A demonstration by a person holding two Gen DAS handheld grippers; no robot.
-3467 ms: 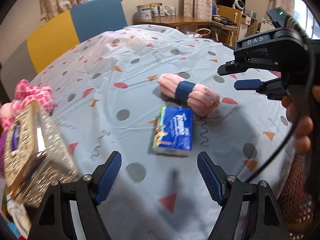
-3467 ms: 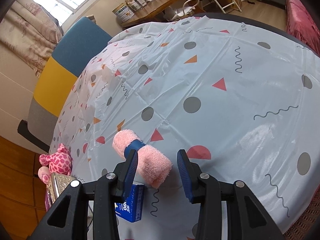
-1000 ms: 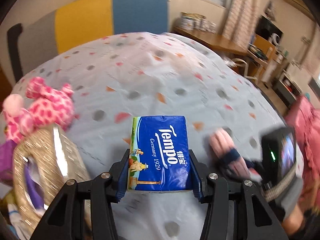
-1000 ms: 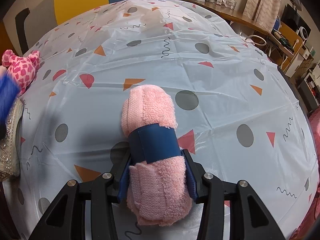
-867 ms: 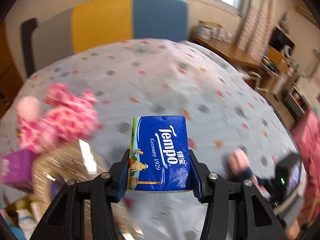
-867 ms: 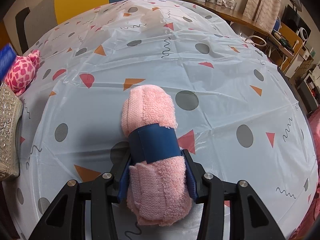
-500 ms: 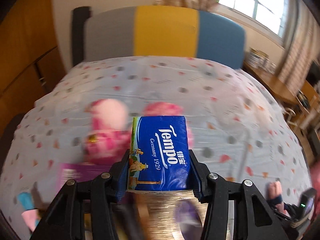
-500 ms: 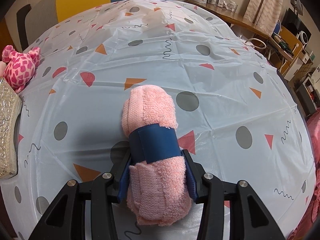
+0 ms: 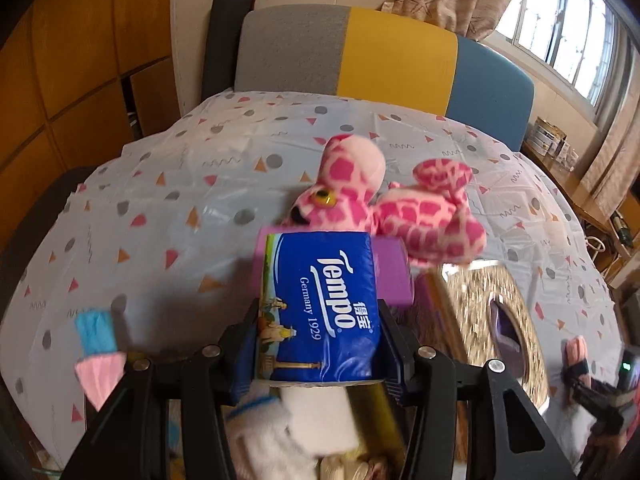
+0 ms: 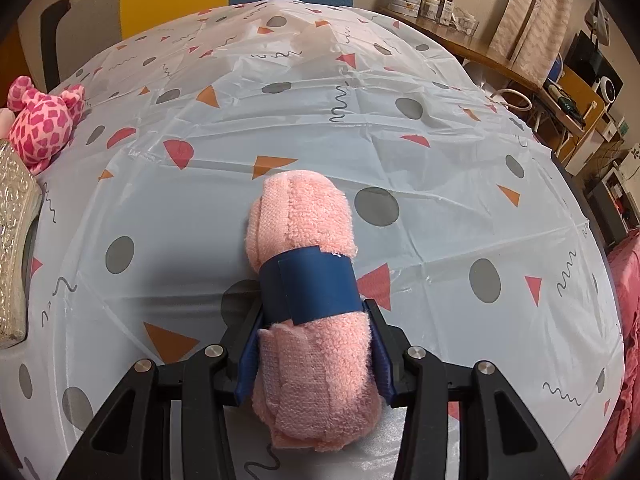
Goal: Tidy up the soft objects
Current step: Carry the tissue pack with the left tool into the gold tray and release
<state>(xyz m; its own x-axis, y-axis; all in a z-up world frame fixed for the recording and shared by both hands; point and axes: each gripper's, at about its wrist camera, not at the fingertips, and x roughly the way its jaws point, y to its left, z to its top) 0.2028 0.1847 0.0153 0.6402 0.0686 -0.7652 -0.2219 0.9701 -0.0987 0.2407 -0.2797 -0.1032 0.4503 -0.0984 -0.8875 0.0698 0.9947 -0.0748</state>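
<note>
Behind everything stands a chair [image 9: 384,60] banded grey, yellow and blue, at twelve o'clock from my left tongs. Below it spreads the worktop [image 10: 440,140] under a pale cloth dotted with triangles and circles. At three o'clock in the left view sits a glittery gold box [image 9: 480,312], and at one o'clock a pink spotted plush toy [image 9: 400,208] lies against a purple box [image 9: 394,276].

My right tongs [image 10: 314,344] are clenched on the pink towel roll [image 10: 308,248], low over the cloth, pads pressing just behind its blue band [image 10: 312,284]. I judge it light and spongy; gripping at the band, where it is bound tightest, should keep it from unrolling.

My left tongs [image 9: 318,344] are clamped on the blue tissue pack [image 9: 320,304], held in the air over a heap of soft things [image 9: 300,432]. Its film wrap looks slippery and the pack crushable, so a hold across its short sides, with moderate squeeze, seems right.
</note>
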